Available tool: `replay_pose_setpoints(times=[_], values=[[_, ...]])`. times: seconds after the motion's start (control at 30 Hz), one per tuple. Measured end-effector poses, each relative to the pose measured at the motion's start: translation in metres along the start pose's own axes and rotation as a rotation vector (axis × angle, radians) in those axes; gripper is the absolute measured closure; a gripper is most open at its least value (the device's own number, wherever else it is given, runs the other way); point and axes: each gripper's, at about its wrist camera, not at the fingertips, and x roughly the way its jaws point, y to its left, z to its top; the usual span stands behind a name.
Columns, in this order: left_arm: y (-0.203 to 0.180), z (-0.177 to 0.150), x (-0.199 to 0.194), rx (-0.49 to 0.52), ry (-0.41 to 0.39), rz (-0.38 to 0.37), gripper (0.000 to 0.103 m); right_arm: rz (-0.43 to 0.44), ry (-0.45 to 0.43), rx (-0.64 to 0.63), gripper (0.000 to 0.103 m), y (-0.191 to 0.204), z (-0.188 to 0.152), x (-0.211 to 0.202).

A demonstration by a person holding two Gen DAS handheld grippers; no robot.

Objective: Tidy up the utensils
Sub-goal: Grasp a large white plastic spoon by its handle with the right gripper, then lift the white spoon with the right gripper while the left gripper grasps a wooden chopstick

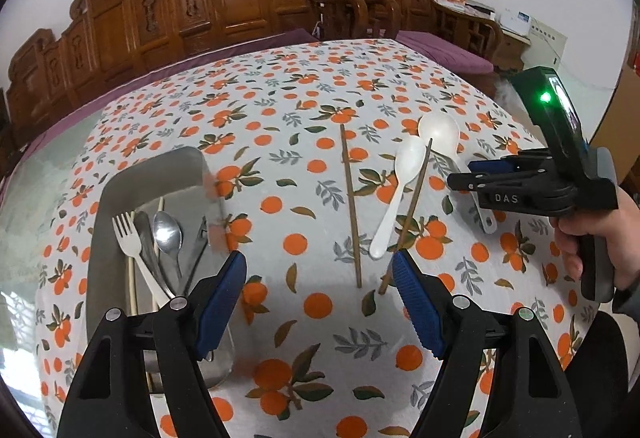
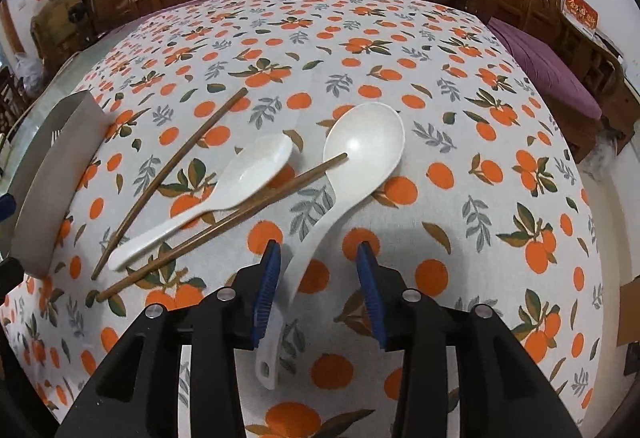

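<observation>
Left wrist view only: steel tray (image 1: 160,173) showing contents, fork (image 1: 127,234), metal spoon (image 1: 168,234), pale chopsticks lying lengthwise inside; right view catching just tray outer wall (image 2: 60,173).

Big white ladle (image 2: 362,141) lying farthest from tray on tablecloth (image 2: 460,97), long axis running bowl-far, handle-near.

Small white spoon (image 2: 256,165) sitting btwn ladle & tray, same slant.

Two brown chopsticks (image 2: 172,173) lying loose near tray, one tip resting on ladle bowl.

R gripper (image 2: 318,258) jaws apart, straddling ladle handle, not squeezing. L gripper (image 1: 320,266) released, holding nothing.

Both tongs, left (image 1: 318,270) and right (image 2: 318,258), gape downward.
</observation>
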Motion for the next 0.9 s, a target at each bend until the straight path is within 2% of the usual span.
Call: replay_pose_setpoints(times=[0.03, 0.07, 0.17, 0.27, 0.57, 0.73, 0.83, 0.9], values=[[0.000, 0.000, 0.001, -0.003, 0.004, -0.005, 0.030, -0.003, 0.001, -0.001, 0.069, 0.000, -0.002, -0.001], [0.000, -0.001, 0.002, -0.007, 0.011, -0.014, 0.030, -0.004, 0.003, -0.002, 0.083, -0.001, -0.004, -0.002], [-0.001, -0.001, 0.007, -0.013, 0.031, -0.037, 0.031, -0.016, 0.014, -0.001, 0.096, -0.006, -0.012, -0.007], [-0.003, -0.003, 0.011, -0.008, 0.043, -0.048, 0.032, -0.013, 0.006, 0.011, 0.098, -0.012, -0.023, -0.015], [-0.014, -0.001, 0.030, 0.016, 0.063, -0.046, 0.047, -0.006, -0.043, 0.074, 0.098, -0.031, -0.042, -0.037], [-0.020, 0.001, 0.049, 0.005, 0.102, -0.076, 0.064, 0.018, -0.053, 0.077, 0.098, -0.033, -0.050, -0.043], [-0.024, -0.001, 0.059, 0.005, 0.119, -0.071, 0.068, 0.018, -0.049, 0.069, 0.098, -0.033, -0.051, -0.041], [-0.024, -0.001, 0.065, -0.004, 0.129, -0.066, 0.075, 0.025, -0.050, 0.069, 0.098, -0.033, -0.052, -0.040]])
